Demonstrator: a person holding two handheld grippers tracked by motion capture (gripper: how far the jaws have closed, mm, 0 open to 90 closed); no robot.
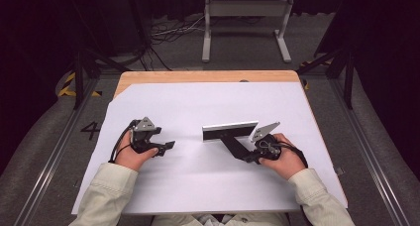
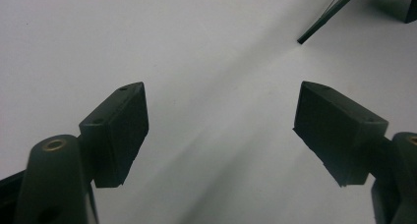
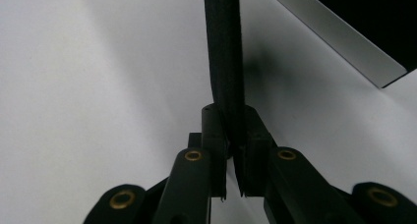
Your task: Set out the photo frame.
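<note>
A T-shaped tool, a black handle (image 1: 233, 147) joined to a silver-edged blade (image 1: 230, 131), is held by the right gripper (image 3: 231, 148), whose jaws are clamped narrowly on the handle's near end. The blade stands near the middle of the white sheet (image 1: 198, 186), slightly right. The left gripper (image 1: 167, 145) is seen at the left, jaws spread wide with nothing between them. Because the grip sits far from the blade, the tool could be twisted or tipped in the jaws, and the sheet could be dragged or creased.

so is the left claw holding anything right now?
No. In the left gripper view the left claw has its jaws spread wide, with nothing but the bare white sheet between them.
</note>
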